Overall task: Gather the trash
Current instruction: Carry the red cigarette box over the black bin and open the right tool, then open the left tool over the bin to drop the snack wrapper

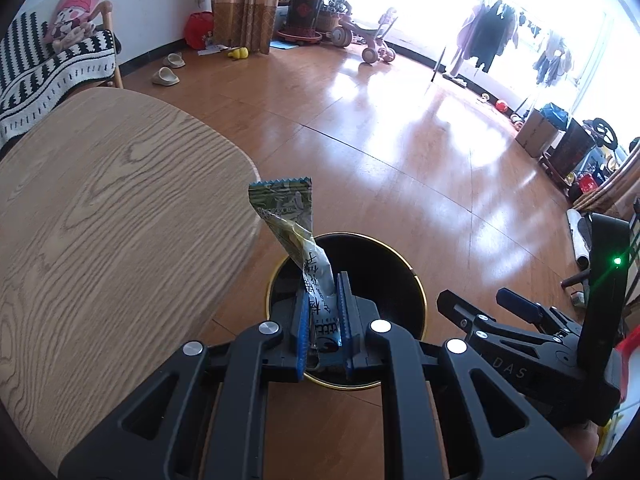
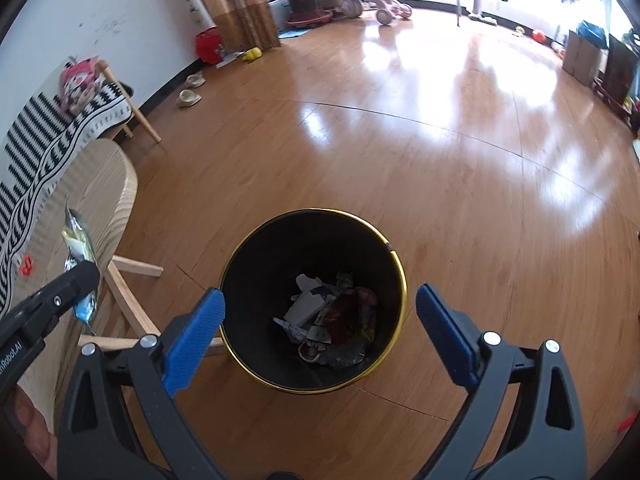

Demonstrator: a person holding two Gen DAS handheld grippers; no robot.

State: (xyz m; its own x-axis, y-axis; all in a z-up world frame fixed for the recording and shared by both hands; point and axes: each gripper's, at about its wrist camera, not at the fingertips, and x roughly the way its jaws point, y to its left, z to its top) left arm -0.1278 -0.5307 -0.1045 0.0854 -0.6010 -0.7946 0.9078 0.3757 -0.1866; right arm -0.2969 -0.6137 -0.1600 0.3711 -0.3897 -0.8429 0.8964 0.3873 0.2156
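My left gripper [image 1: 323, 284] is shut on a green and white snack wrapper [image 1: 296, 236], which sticks upright above the near rim of a black bin with a gold rim [image 1: 420, 292]. In the right wrist view the wrapper [image 2: 78, 240] hangs in the left gripper at the far left, beside the table. My right gripper [image 2: 318, 300] is open and empty, held above the bin [image 2: 394, 260]. Crumpled paper and wrappers [image 2: 332, 320] lie at the bin's bottom. The right gripper also shows at the right of the left wrist view [image 1: 480, 300].
A light wooden table [image 1: 100, 220] stands left of the bin, with its legs [image 2: 132, 268] close to the bin. A sofa with a striped blanket [image 1: 48, 68] is behind it. Slippers [image 1: 166, 76], a tricycle [image 1: 368, 40] and boxes [image 1: 536, 132] sit far across the wooden floor.
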